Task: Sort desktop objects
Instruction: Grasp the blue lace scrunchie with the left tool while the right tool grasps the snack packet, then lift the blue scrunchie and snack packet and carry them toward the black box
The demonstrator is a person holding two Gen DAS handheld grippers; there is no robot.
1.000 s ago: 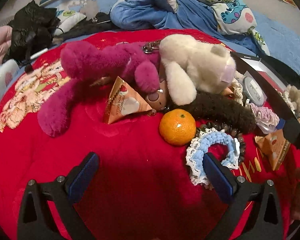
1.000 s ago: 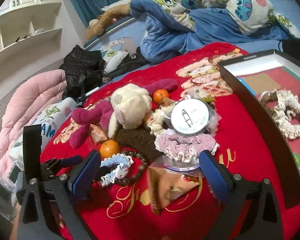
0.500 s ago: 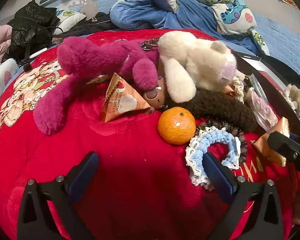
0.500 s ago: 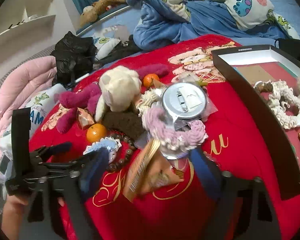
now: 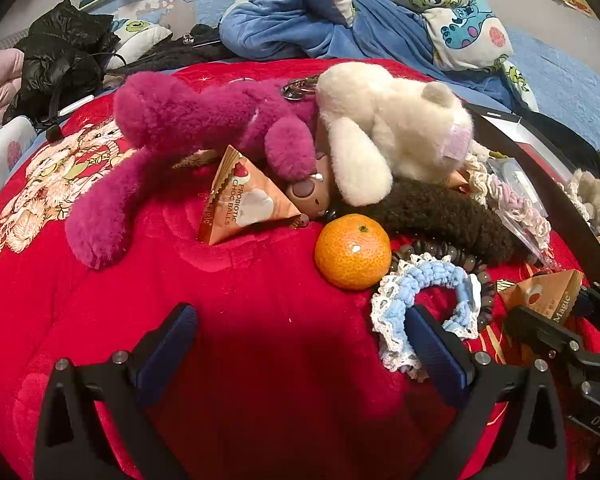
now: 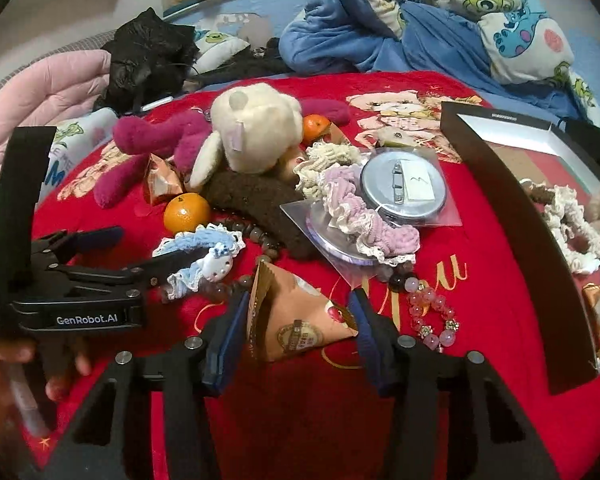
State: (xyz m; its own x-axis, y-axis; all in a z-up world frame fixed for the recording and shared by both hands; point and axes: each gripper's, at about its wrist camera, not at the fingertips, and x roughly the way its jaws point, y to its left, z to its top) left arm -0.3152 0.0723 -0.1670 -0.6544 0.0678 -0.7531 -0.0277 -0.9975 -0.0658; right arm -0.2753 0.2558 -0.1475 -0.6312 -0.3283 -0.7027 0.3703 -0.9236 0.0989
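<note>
Orange foil of a triangular snack packet [image 6: 300, 320] sits between the pads of the right tongs [image 6: 296, 336], low in the frame; the jaws have just been closing and now touch it. The left tongs [image 5: 300, 344] stand wide, holding nothing, over the red blanket [image 5: 260, 304].

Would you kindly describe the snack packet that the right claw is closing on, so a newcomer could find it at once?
Start at the red blanket and go to its near edge, left of the black tray. There, between the fingers of the right claw, whose jaws have just been closing, stands a pyramid-shaped orange snack packet. Unlike the twin packet by the magenta plush, it sits beside a pink bead bracelet.
</note>
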